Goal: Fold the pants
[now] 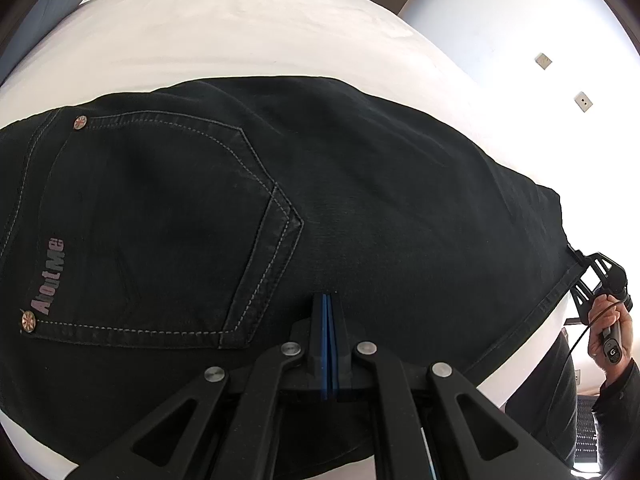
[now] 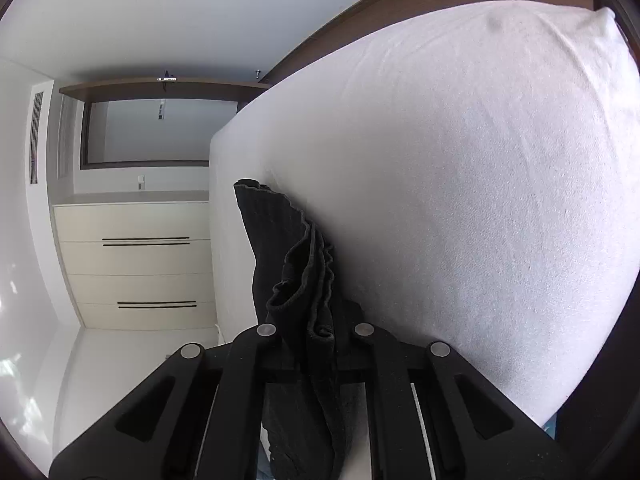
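Observation:
Black jeans lie flat on the white bed, back pocket up, with pink "AboutMe" lettering at the left. My left gripper is shut, its blue pads together. Its tips rest on the cloth beside the pocket's corner, and no fabric shows between the pads. At the right edge of the jeans a person's hand holds my right gripper. In the right wrist view that right gripper is shut on a bunched fold of the jeans at the mattress edge.
The white mattress fills the right of the right wrist view, with a wooden headboard behind it. A cream chest of drawers stands against the far wall across a pale floor. A blue-grey pillow lies at the bed's far left.

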`<state>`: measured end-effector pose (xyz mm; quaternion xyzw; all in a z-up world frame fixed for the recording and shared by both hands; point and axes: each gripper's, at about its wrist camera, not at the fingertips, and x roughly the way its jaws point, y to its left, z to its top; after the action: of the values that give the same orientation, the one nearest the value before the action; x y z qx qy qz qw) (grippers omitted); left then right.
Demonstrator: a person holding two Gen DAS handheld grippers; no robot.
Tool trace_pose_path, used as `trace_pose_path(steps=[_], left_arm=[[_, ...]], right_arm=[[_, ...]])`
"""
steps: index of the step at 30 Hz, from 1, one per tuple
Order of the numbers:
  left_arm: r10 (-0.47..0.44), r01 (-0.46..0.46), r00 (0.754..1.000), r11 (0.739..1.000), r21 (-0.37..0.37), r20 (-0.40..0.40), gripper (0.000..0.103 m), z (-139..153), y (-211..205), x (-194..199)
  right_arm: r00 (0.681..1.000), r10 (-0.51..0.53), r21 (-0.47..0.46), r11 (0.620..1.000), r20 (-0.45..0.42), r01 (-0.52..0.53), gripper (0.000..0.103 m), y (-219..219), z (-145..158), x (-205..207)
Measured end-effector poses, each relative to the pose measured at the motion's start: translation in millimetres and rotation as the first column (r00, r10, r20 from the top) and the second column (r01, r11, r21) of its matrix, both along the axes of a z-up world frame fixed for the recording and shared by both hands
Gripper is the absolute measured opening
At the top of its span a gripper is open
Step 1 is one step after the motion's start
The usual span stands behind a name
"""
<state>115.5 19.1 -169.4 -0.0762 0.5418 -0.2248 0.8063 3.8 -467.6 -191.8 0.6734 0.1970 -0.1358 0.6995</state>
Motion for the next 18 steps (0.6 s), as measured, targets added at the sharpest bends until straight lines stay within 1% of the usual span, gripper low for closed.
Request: trace_pose_path(steps=[4, 7, 8, 9, 10, 11, 13, 14, 15, 16, 17, 18], left_arm=[[0.013, -0.013, 1.0, 1.0, -0.027, -0.007, 0.005, -2.4, 3.0, 0.1], [0.018, -0.018, 1.0, 0.999, -0.04, -0.01, 0.005, -3.5, 4.7, 0.2], [0.02, -0.02, 1.0, 0.999, -0.044, -0.011, 0.005, -3.7, 5.1, 0.5], [0.022, -0.022, 1.0, 0.999, -0.049, -0.013, 0.005, -4.0, 5.7, 0.6], [0.025, -0.025, 1.0, 0.998, -0.053, -0.016, 0.005, -4.2, 6.2, 0.8], [0.027, -0.028, 0.999, 0.998, -0.055, -0.018, 0.005, -4.2, 6.3, 1.3], [0.033, -0.034, 0.999, 0.998, -0.059, -0.02, 0.005, -4.5, 6.8, 1.7], [0.036, -0.037, 0.999, 0.997, -0.063, -0.022, 0.005, -5.2, 7.8, 1.8], [0.039, -0.04, 0.999, 0.997, -0.065, -0.023, 0.005, -5.2, 8.3, 1.9], [0.04, -0.041, 0.999, 0.997, -0.063, -0.023, 0.005, -5.1, 8.6, 2.1], [0.041, -0.042, 0.999, 0.997, -0.06, -0.023, 0.005, -4.9, 8.9, 1.9], [0.04, -0.042, 0.999, 0.998, -0.052, -0.022, 0.005, -4.1, 8.3, 1.8]], right_arm=[[0.998, 0.02, -0.094, 0.995, -0.052, -0.025, 0.007, 4.6, 15.5, 8.3], [0.992, 0.058, -0.221, 0.972, -0.11, -0.082, 0.007, 16.6, 37.2, 20.7], [0.987, 0.093, -0.285, 0.95, -0.132, -0.127, 0.007, 26.1, 49.1, 28.8], [0.978, 0.135, -0.354, 0.917, -0.159, -0.184, 0.007, 38.9, 61.7, 38.7], [0.966, 0.178, -0.418, 0.876, -0.187, -0.242, 0.007, 53.7, 74.3, 48.8], [0.948, 0.23, -0.482, 0.819, -0.221, -0.311, 0.007, 74.1, 86.2, 60.8], [0.892, 0.33, -0.6, 0.66, -0.31, -0.452, 0.007, 125.8, 103.6, 84.6], [0.85, 0.371, -0.646, 0.555, -0.373, -0.525, 0.007, 156.8, 107.2, 96.2], [0.807, 0.395, -0.674, 0.45, -0.439, -0.586, 0.007, 185.5, 106.0, 105.6], [0.762, 0.404, -0.692, 0.336, -0.507, -0.639, 0.007, 214.6, 99.9, 113.6], [0.72, 0.407, -0.688, 0.252, -0.563, -0.681, 0.007, 237.3, 90.4, 118.2], [0.681, 0.412, -0.672, 0.193, -0.606, -0.715, 0.007, 255.0, 78.1, 122.4]])
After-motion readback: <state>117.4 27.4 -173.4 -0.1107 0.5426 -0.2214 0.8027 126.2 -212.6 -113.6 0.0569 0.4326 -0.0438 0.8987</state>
